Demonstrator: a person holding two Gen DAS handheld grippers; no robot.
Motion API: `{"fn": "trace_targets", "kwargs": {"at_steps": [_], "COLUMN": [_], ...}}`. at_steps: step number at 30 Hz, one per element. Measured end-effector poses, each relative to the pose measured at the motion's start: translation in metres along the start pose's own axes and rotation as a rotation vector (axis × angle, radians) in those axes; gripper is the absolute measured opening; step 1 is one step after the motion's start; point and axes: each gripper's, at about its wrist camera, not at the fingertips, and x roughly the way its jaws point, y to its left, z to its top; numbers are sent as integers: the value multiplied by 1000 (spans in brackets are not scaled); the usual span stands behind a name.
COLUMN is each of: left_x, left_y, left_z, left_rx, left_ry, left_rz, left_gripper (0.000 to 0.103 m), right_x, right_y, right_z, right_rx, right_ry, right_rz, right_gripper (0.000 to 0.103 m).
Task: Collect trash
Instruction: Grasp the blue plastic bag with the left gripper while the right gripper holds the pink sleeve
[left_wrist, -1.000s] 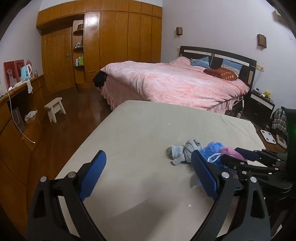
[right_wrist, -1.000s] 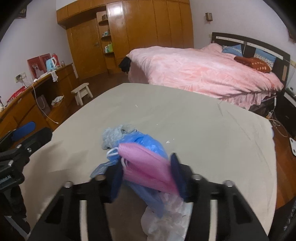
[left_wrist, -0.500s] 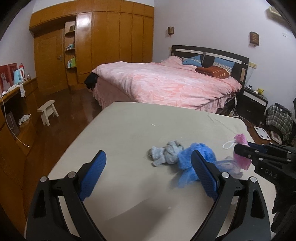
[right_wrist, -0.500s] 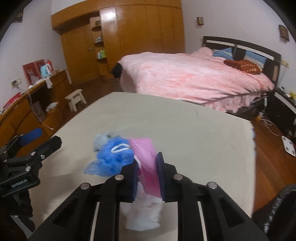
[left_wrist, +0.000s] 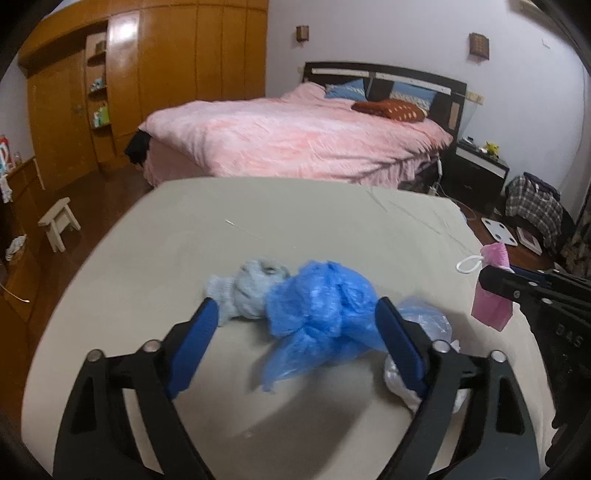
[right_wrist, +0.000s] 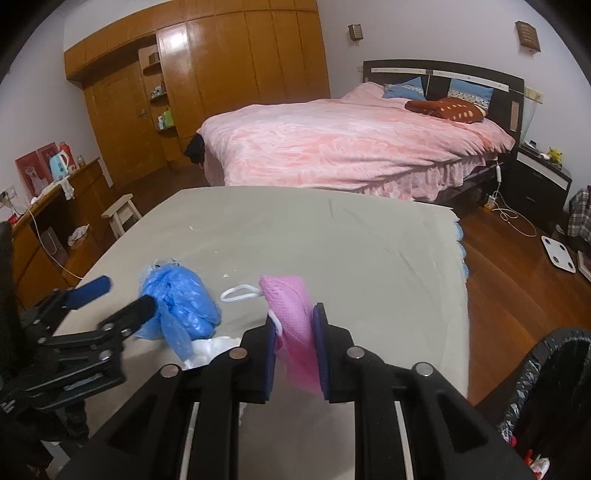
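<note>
My right gripper (right_wrist: 294, 325) is shut on a pink face mask (right_wrist: 291, 314) with a white ear loop, held above the beige table (right_wrist: 332, 240); the mask also shows in the left wrist view (left_wrist: 493, 295). My left gripper (left_wrist: 295, 325) is open, its blue pads on either side of a crumpled blue plastic bag (left_wrist: 325, 306) lying on the table. A grey sock (left_wrist: 247, 288) lies against the bag's left side. A clear white plastic wrapper (left_wrist: 428, 332) lies to the bag's right. The blue bag also shows in the right wrist view (right_wrist: 181, 302).
A black-lined trash bin (right_wrist: 550, 391) stands on the wooden floor off the table's right edge. A pink bed (right_wrist: 351, 147) is behind the table. A small white stool (left_wrist: 59, 221) and a wooden sideboard (right_wrist: 44, 229) are at the left. A white scale (right_wrist: 557, 253) lies on the floor.
My right gripper lifted the pink mask off the pile and carried it right. My left gripper moved forward until its pads flank the blue bag.
</note>
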Motion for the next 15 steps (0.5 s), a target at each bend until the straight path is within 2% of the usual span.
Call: {"fn": "trace_targets", "kwargs": {"at_steps": [5, 8, 11, 12, 15], "left_x": [22, 30, 29, 27, 18], "left_y": [-13, -19, -19, -20, -19], "left_z": [-3, -5, -4, -4, -2], "left_rx": [10, 22, 15, 15, 4], "left_ry": [61, 95, 81, 72, 45], "left_rz": [-37, -58, -66, -63, -68], "left_gripper": [70, 52, 37, 28, 24], "right_x": [-4, -7, -8, -10, -15], "right_y": [-1, -1, -2, -2, -3], "right_z": [-4, -6, -7, -7, -8], "right_rx": [5, 5, 13, 15, 22], "right_ry": [-7, -9, -10, -11, -19], "right_rz": [7, 9, 11, 12, 16], "right_gripper": [19, 19, 19, 19, 19]}}
